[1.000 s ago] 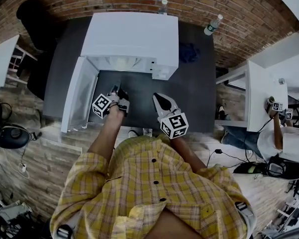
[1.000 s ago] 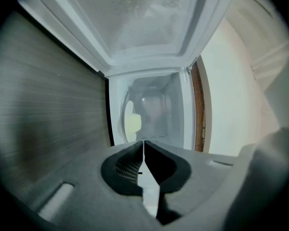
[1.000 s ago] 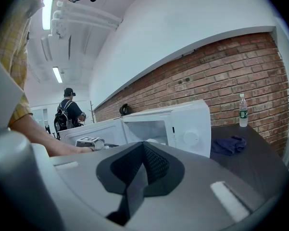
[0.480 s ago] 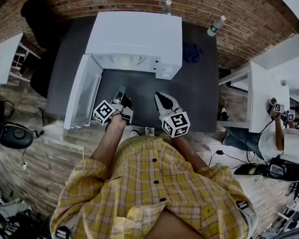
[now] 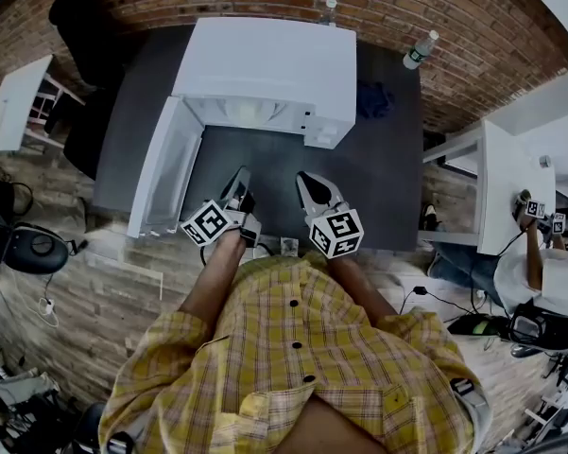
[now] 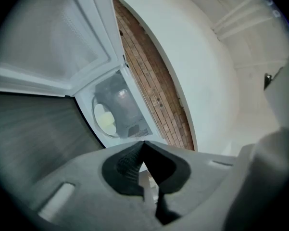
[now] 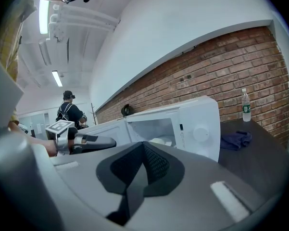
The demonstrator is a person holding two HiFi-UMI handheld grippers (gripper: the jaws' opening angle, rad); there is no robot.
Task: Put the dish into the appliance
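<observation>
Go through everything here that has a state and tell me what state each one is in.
Microwave door: open, swung to the left.
Dish: inside the microwave.
Left gripper: shut, empty.
Right gripper: shut, empty.
Water bottle: upright, capped.
Blue cloth: crumpled on the table.

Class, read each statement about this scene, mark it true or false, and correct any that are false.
1. The door of the microwave stands open. True.
2. The right gripper holds the dish. False: its jaws are together on nothing, and the dish lies inside the microwave.
3. A blue cloth lies on the table, right of the microwave. True.
4. The left gripper has its jaws wide apart. False: they are together, with nothing between them.
</observation>
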